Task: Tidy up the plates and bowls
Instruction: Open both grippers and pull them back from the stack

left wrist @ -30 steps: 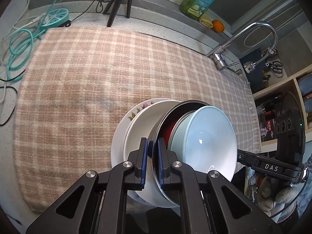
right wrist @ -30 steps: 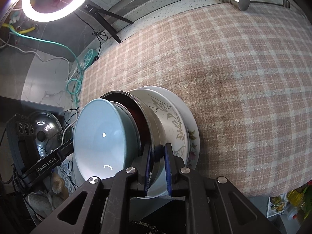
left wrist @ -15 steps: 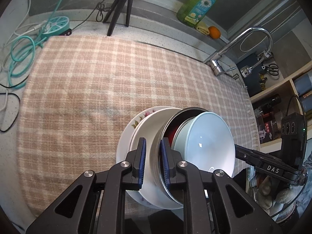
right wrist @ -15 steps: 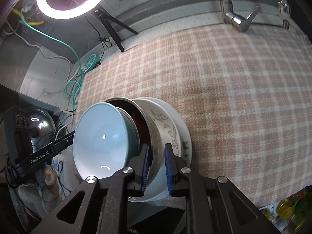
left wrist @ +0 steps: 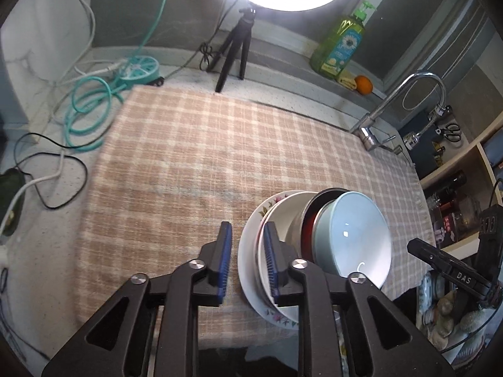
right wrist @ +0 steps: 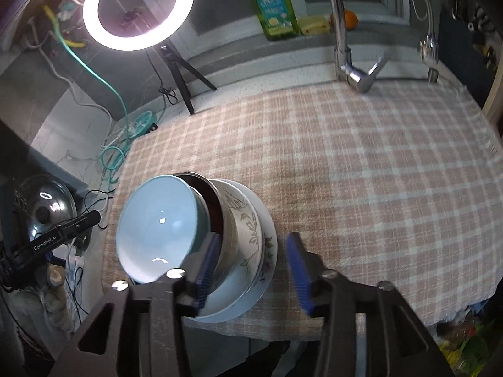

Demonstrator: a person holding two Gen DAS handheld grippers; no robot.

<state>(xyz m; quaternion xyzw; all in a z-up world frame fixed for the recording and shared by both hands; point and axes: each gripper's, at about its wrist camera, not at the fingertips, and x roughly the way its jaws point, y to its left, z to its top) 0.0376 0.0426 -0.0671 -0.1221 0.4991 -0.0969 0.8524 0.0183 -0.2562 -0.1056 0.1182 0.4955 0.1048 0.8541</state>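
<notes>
A stack rests on the checked cloth [left wrist: 195, 163] near its front edge: a floral plate [left wrist: 248, 251] at the bottom, a white leaf-pattern plate [right wrist: 248, 229], a steel bowl with a red inside [left wrist: 309, 216], and a pale blue bowl [left wrist: 355, 235] on top. The blue bowl also shows in the right wrist view [right wrist: 157, 216]. My left gripper [left wrist: 246, 259] is open, its jaws either side of the plate rims. My right gripper [right wrist: 253, 270] is open wide, its jaws astride the stack's edge.
A ring light on a tripod [left wrist: 235, 53], a green soap bottle [left wrist: 341, 47], an orange [left wrist: 364, 84] and a tap [left wrist: 405, 106] stand at the back. Teal hose and cables [left wrist: 91, 110] lie left of the cloth. A pot lid [right wrist: 47, 210] sits off the counter's left.
Both grippers have opened and let go of the steel bowl's rim. Both have drawn back and tilted up, so the back wall and ring light come into view.
</notes>
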